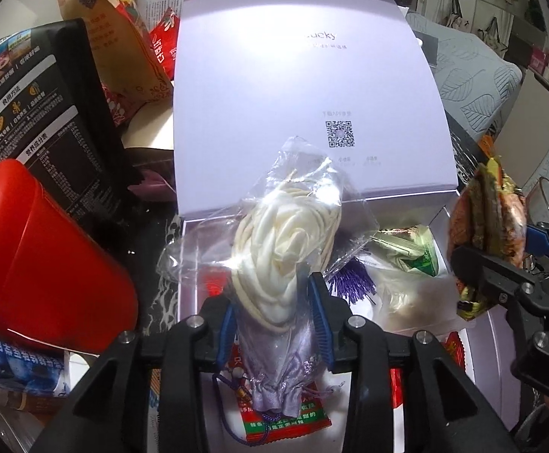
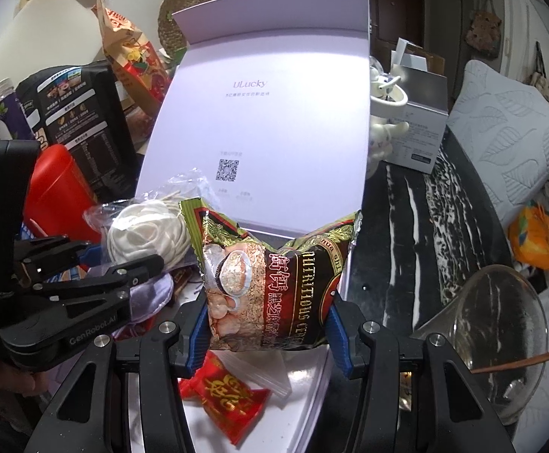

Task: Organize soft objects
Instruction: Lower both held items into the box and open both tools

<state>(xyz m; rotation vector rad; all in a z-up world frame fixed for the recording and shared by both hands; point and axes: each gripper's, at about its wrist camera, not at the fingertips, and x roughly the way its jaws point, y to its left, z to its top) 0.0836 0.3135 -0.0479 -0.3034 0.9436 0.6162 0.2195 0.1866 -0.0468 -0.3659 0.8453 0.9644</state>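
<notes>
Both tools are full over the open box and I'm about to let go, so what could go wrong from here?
1. The left tool pinches a lilac pouch with a plastic bag of white cord; the slippery bag could slide out.
2. The right tool squeezes the cereal packet hard; it may burst.
3. The glass bowl sits close beside that tool and could be knocked.

Both grippers are chunky matte-black plastic with silver round screws and blue pads – left gripper (image 2: 121, 264), at mid-left, has "GenRobot.AI" lettering; right gripper (image 2: 268, 326) looks identical.
</notes>
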